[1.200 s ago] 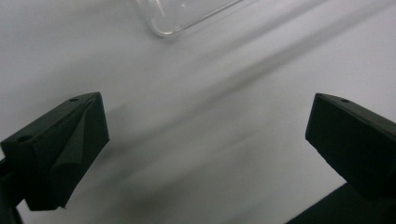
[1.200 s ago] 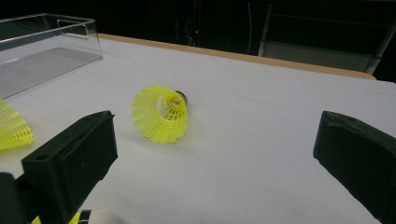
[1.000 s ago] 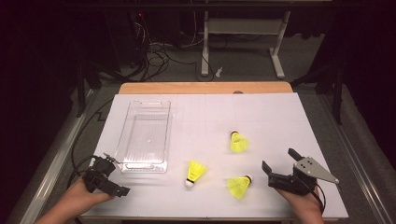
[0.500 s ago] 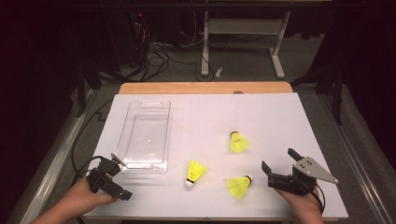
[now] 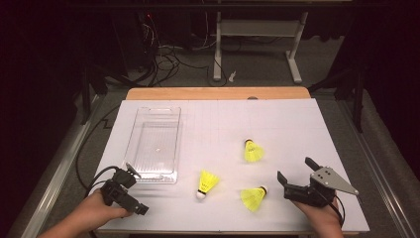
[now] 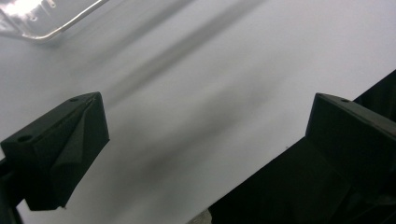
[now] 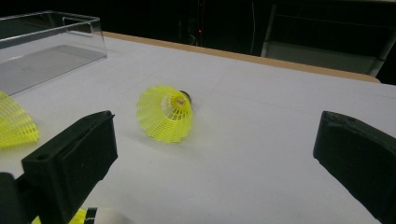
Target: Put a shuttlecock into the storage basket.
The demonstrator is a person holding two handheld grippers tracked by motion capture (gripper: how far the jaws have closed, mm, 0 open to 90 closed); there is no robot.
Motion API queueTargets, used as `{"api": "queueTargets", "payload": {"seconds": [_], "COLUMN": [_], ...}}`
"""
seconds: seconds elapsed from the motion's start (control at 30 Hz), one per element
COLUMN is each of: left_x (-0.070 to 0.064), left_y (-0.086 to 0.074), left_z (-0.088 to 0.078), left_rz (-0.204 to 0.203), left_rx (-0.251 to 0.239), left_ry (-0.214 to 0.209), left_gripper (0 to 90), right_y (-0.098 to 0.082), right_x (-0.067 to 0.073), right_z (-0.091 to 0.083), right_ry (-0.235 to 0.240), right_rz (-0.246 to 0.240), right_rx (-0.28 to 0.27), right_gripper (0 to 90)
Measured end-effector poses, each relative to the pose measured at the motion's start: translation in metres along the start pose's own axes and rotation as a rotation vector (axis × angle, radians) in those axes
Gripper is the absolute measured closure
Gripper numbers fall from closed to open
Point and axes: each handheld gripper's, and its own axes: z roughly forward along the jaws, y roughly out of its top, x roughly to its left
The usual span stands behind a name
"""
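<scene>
Shuttlecocks, three yellow ones, lie on the white tabletop right of a clear tray. Left claw gapes over bare tabletop. Right claw spreads apart, empty, facing a shuttlecock.

White-covered table, wood edge at the far side. On it: clear plastic tray at left, and three yellow shuttlecocks lying on their sides, far, middle, near right, all apart.
</scene>
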Motion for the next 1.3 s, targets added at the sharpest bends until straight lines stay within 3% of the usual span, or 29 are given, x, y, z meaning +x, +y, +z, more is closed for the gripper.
{"api": "queueTargets", "payload": {"seconds": [0.2,0.43,0.63,0.67,0.7,0.73,0.77,0.8,1.3], "left_x": [-0.010,-0.030,-0.038,-0.040,-0.041,-0.045,-0.046,-0.047,-0.092], "left_y": [0.000,-0.001,0.000,0.001,0.001,0.001,0.001,0.002,-0.002], "left_z": [0.001,0.002,0.006,0.008,0.008,0.010,0.011,0.010,0.030], "left_rz": [0.012,0.048,0.053,0.041,0.054,0.035,0.035,0.068,0.123], "left_rx": [-0.003,-0.027,-0.017,-0.038,-0.013,-0.047,-0.044,-0.007,0.009], "left_ry": [0.004,-0.030,-0.031,-0.025,-0.031,-0.016,-0.014,-0.033,-0.074], "left_gripper": [0.6,0.6,0.3,0.2,0.2,0.2,0.3,0.3,0.6], "right_y": [0.000,0.000,-0.001,-0.001,-0.001,-0.001,-0.002,-0.002,-0.002], "right_x": [0.000,0.000,0.001,0.001,0.001,0.001,0.001,0.001,0.002], "right_z": [0.000,0.001,0.003,0.003,0.003,0.003,0.004,0.004,0.004], "right_ry": [0.005,0.004,0.008,0.010,0.009,0.009,0.009,0.008,0.010], "right_rz": [-0.005,0.001,-0.005,-0.010,-0.011,-0.010,-0.011,-0.012,-0.010], "right_rx": [0.001,0.000,0.008,0.006,0.006,0.008,0.009,0.010,0.009], "right_gripper": [0.2,0.2,0.2,0.2,0.2,0.2,0.2,0.2,0.2]}}
